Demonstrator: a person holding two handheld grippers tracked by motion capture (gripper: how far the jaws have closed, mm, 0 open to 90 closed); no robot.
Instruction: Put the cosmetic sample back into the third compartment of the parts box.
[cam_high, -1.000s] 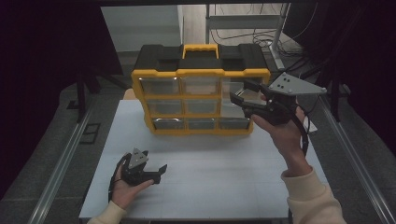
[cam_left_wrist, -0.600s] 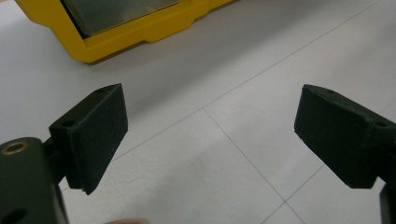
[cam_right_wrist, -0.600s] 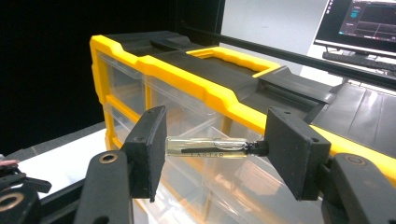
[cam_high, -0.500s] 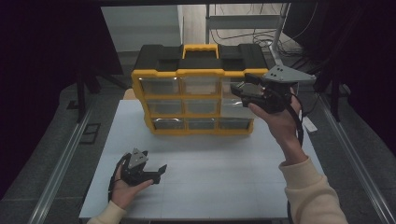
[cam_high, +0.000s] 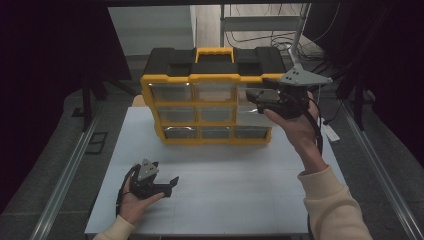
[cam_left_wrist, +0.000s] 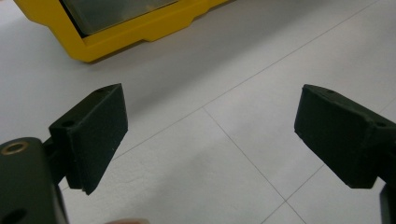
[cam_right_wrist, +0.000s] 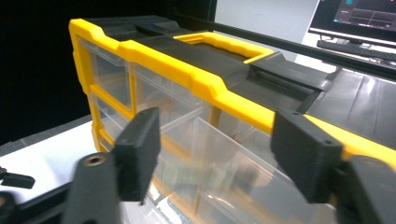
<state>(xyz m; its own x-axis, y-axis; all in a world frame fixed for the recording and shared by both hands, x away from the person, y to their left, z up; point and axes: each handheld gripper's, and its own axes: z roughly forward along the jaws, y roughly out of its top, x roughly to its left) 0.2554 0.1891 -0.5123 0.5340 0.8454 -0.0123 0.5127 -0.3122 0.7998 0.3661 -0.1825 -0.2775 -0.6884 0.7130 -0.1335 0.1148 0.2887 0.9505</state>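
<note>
- Lower left of the high view: the left gripper (cam_high: 162, 187) lies low over the white table (cam_high: 240, 200), cradled in a hand. Its jaws are spread with nothing between them, which reads as parked while the other hand works.
- Upper centre: the yellow organizer (cam_high: 210, 107) stands upright at the table's far edge, its clear drawers facing the person, so they can be reached from the front.
- Upper right: the right gripper (cam_high: 260, 97) is raised to the top-right drawer (cam_high: 248, 93), jaws apart and empty, likely lining up on it.
- Drawer contents are unreadable through the glare. Whether a jaw touches the drawer, I cannot tell.
</note>
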